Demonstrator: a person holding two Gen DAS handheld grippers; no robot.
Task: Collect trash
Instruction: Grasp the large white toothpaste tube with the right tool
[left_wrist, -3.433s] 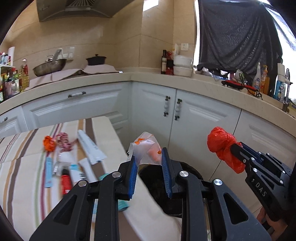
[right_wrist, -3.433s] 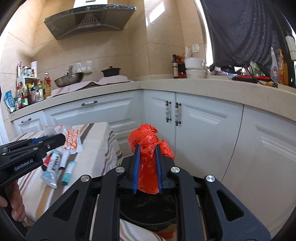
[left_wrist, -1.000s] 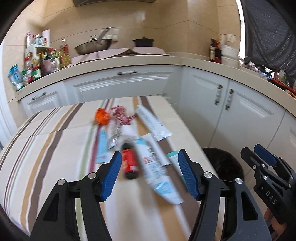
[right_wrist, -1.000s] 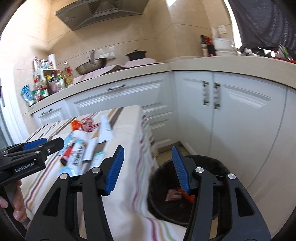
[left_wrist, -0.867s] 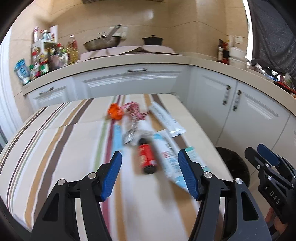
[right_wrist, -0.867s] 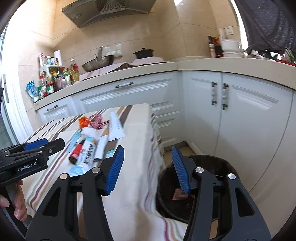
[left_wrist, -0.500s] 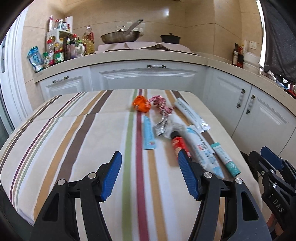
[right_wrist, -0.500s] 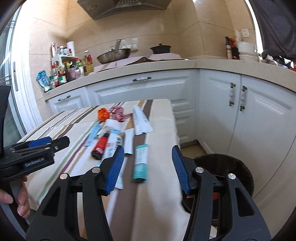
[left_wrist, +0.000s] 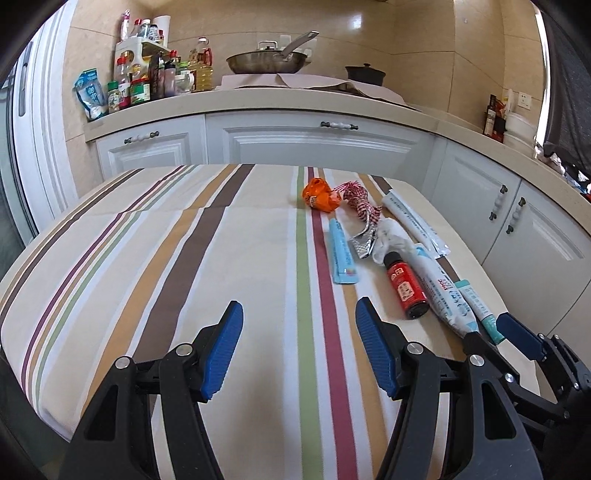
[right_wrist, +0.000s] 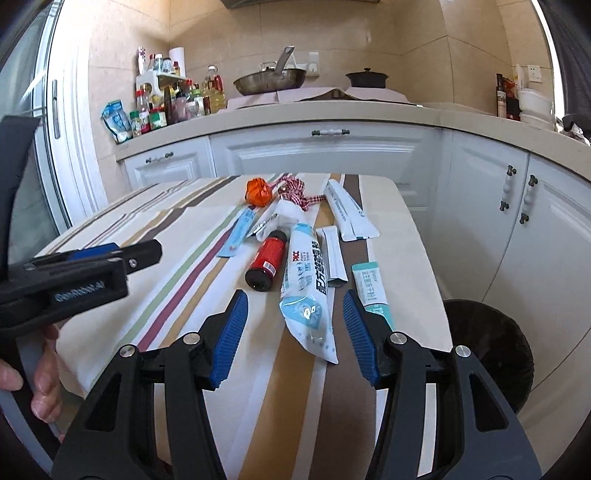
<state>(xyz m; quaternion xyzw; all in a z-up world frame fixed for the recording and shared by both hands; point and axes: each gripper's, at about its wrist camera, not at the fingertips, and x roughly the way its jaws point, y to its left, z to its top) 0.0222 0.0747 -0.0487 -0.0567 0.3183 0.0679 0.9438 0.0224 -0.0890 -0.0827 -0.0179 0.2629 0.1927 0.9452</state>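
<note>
Trash lies on a striped tablecloth (left_wrist: 184, 266): an orange wrapper (left_wrist: 319, 195), a red-white checked scrap (left_wrist: 360, 201), a blue sachet (left_wrist: 341, 253), a red bottle (left_wrist: 404, 286) (right_wrist: 267, 258), a white-blue toothpaste tube (right_wrist: 304, 284) and a teal-tipped tube (right_wrist: 371, 284). My left gripper (left_wrist: 297, 345) is open and empty, above the cloth left of the pile. My right gripper (right_wrist: 293, 334) is open and empty, its fingers either side of the toothpaste tube's near end. A black bin (right_wrist: 487, 343) stands on the floor right of the table.
White cabinets (left_wrist: 317, 144) and a counter with bottles (left_wrist: 147, 85), a pan (left_wrist: 267, 61) and a pot (left_wrist: 364, 72) run behind the table. The right gripper shows at the left wrist view's lower right (left_wrist: 517, 338). The left gripper shows at the right wrist view's left (right_wrist: 92, 262).
Both grippers let go of their bags over the bin, opened, and swung left from the bin to over the table's trash pile.
</note>
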